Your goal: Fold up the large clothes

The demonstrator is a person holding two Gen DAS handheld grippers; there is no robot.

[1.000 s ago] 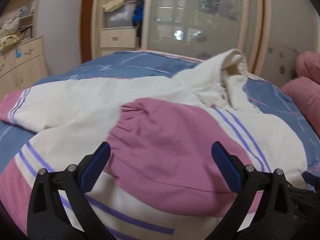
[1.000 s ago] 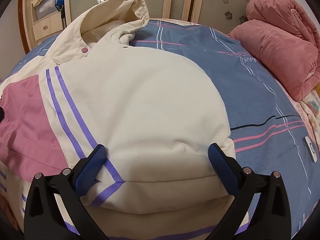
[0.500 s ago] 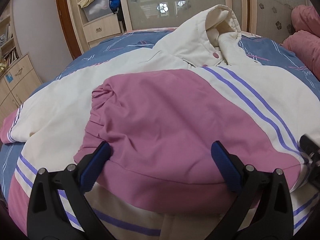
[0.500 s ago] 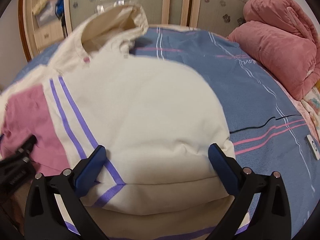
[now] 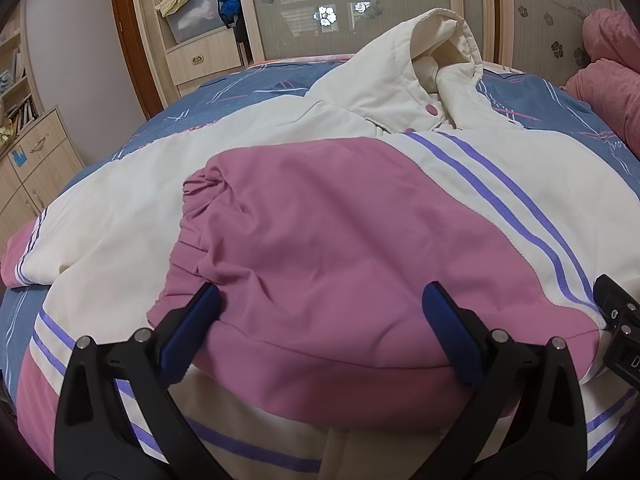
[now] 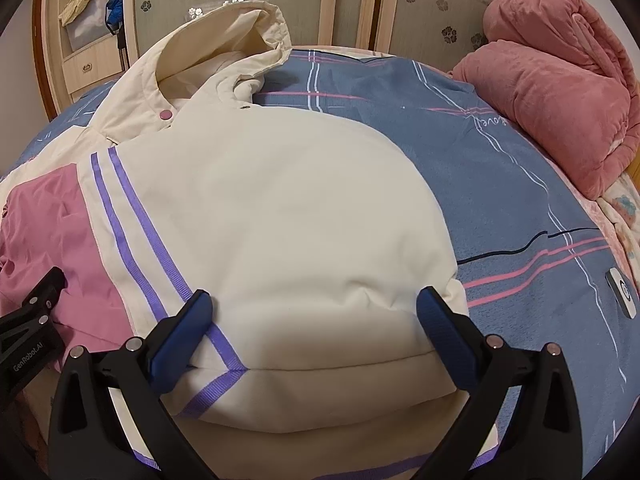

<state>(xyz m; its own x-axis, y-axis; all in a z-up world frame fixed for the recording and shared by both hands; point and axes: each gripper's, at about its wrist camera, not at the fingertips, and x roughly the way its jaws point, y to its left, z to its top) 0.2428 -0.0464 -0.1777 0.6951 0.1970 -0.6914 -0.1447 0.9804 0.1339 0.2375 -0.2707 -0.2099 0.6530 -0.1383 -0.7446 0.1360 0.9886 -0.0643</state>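
Note:
A large cream and pink hooded jacket [image 5: 320, 240] with purple stripes lies spread on the bed, hood [image 5: 424, 64] at the far end. One pink sleeve is folded across its front. My left gripper [image 5: 320, 320] is open, its jaws wide apart over the pink sleeve's near fold. My right gripper [image 6: 316, 316] is open, its jaws straddling the cream folded edge of the jacket [image 6: 280, 220]. The left gripper's body shows at the left edge of the right wrist view [image 6: 28, 332].
The bed has a blue striped sheet [image 6: 500, 184]. A rolled pink blanket [image 6: 560, 80] lies at the far right. A small white device [image 6: 622, 292] lies on the sheet at right. Wardrobe doors [image 5: 360, 0] and drawers [image 5: 204, 56] stand behind the bed.
My left gripper has swung right and moved in over the pink sleeve, beside the right gripper. The right gripper has stayed almost still. Both stay open.

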